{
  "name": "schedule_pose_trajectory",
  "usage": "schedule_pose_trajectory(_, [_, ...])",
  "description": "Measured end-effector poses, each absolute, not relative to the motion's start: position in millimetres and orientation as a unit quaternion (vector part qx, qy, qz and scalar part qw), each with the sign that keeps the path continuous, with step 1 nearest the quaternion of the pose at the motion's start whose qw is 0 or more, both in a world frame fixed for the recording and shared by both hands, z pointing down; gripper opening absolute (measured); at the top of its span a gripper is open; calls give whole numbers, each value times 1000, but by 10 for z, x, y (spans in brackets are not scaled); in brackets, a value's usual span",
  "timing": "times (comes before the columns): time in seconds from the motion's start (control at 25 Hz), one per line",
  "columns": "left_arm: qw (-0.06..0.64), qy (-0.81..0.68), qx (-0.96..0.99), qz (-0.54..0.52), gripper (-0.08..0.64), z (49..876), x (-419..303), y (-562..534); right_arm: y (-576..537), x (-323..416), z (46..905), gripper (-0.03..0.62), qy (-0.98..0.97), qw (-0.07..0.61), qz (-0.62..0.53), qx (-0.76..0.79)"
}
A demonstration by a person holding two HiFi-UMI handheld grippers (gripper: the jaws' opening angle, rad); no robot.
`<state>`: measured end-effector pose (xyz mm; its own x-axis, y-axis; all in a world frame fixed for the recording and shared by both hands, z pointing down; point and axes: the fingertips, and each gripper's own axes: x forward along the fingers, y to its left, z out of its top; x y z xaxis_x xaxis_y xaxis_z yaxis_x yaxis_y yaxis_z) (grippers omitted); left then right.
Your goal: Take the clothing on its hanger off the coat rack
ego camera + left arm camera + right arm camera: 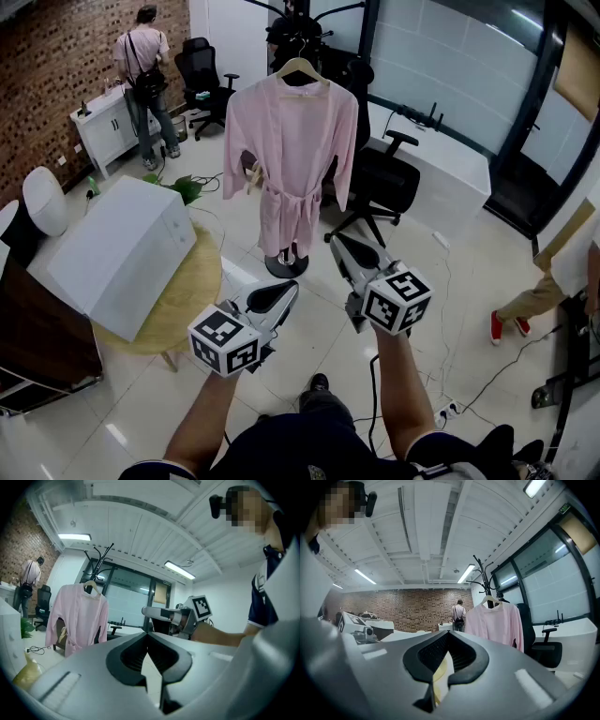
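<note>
A pale pink robe (pixel 291 150) hangs on a white hanger (pixel 300 67) from the black coat rack (pixel 286 265), upright in the middle of the room. Both grippers are held level and well short of it, touching nothing. My left gripper (pixel 289 286) is shut and empty, pointing up-right toward the rack's base. The right gripper (pixel 336 241) is also shut and empty, just right of the rack's foot. The left gripper view has its closed jaws (pixel 147 633) low in the picture with the robe (pixel 79 620) at the left. The right gripper view shows its jaws (pixel 446 632) meeting, with the robe (pixel 497 623) at the right.
A white box (pixel 122 253) lies on a round wooden table (pixel 192 300) at the left. A black office chair (pixel 384 187) stands just right of the rack, before a white counter (pixel 450 178). One person (pixel 145 75) stands at the back left; another's leg (pixel 530 300) shows at the right. Cables cross the floor.
</note>
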<state>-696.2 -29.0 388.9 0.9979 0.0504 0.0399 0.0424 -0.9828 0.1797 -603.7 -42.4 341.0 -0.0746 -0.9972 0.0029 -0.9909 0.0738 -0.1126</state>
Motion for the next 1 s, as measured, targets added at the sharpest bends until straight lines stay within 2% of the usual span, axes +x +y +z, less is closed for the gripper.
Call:
schedule_pose_trajectory(0.68, [66,-18,997,21,12,3737,-5517,-727,-799,-4651,3397,2,761,34,-37,-647])
schedule_pose_trajectory(1.0, [64,-21,997,32,12,3664,-5042,-848,-959,-4224,3335,2,767,37,-40,-639])
